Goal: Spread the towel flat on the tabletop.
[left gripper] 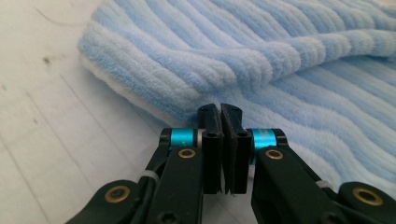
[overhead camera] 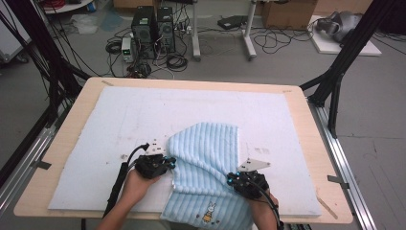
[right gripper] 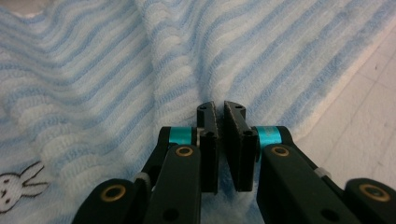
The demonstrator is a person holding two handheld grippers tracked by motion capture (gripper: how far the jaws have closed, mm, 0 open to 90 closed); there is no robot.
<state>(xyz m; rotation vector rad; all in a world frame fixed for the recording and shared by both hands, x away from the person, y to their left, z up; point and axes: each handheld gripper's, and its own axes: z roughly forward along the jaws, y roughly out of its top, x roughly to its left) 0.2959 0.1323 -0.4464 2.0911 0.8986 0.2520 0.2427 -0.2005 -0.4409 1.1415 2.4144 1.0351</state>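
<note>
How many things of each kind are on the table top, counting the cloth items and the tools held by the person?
Light blue striped towel: 1
White mat covering the table: 1
Hand-held gripper: 2, the left hand-held gripper and the right hand-held gripper, one at each side edge of the towel
Total: 4

towel [overhead camera: 207, 158] on mat [overhead camera: 119, 124], between left tongs [overhead camera: 168, 162] and right tongs [overhead camera: 234, 178]
</note>
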